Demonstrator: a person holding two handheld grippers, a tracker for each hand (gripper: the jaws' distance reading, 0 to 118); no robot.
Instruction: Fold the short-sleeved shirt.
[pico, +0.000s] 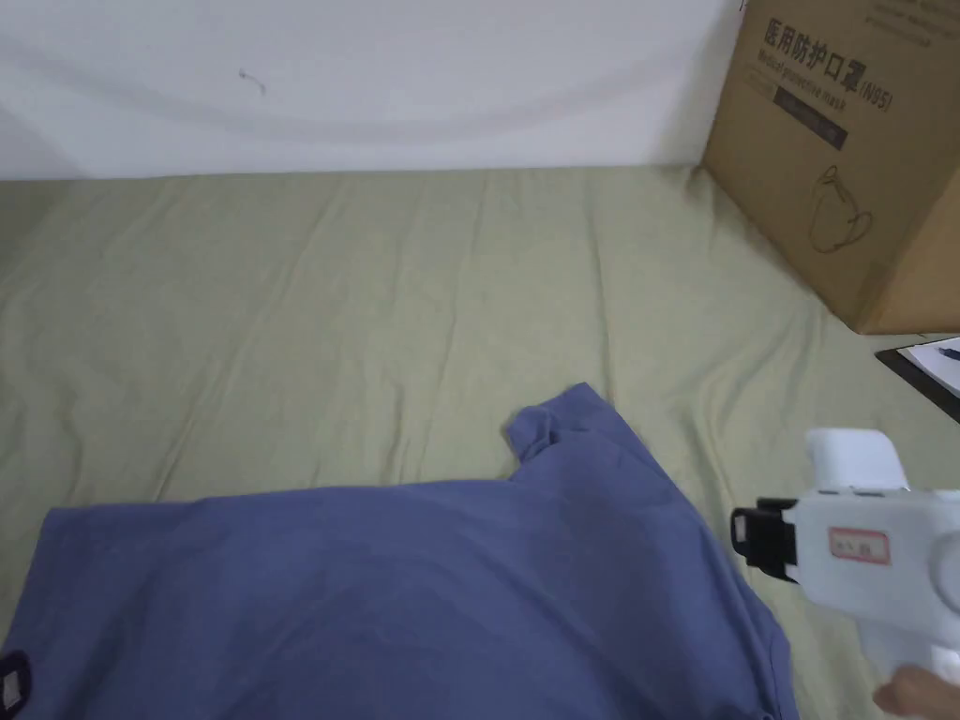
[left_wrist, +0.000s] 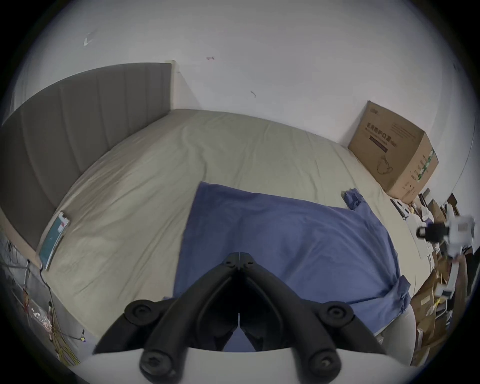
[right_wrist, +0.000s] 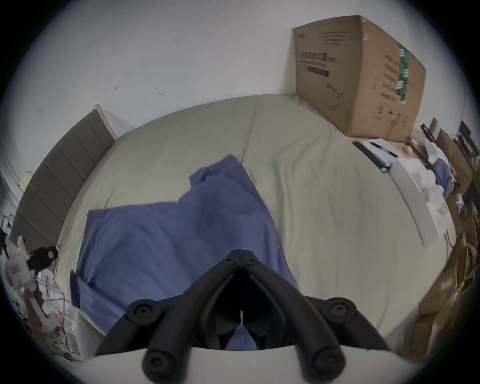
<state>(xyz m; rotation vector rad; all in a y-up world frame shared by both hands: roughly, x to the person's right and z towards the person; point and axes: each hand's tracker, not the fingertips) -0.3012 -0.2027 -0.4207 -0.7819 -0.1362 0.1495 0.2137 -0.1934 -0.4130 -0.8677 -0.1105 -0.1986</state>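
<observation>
1. Nearest, at 6 o'clock of the left gripper view: left gripper, jaws pressed together tip to tip, hovering above the blue short-sleeved shirt; whether any cloth sits between the tips cannot be told.
2. Same picture at 6 o'clock of the right gripper view: right gripper, jaws together, above the shirt's near right part, no cloth visibly pinched.
3. In the head view, right gripper body at 4 o'clock, held just off the shirt's right edge, apart from the fabric.
4. Shirt spread mostly flat across the near half of the bed, filling 6 to 7 o'clock of the head view; one sleeve poking out toward 12 o'clock, its end curled over.
5. Likely step: early, shirt laid out, no fold line yet visible; both grippers poised for a first grasp.
6. Next move probably calls for opening the jaws, lowering onto a sleeve or side edge, pinching one layer cleanly, then carrying it inward; curled sleeve end may want smoothing first.
7. Farther off, at 2 o'clock: cardboard box against the wall, well apart from the shirt.
</observation>
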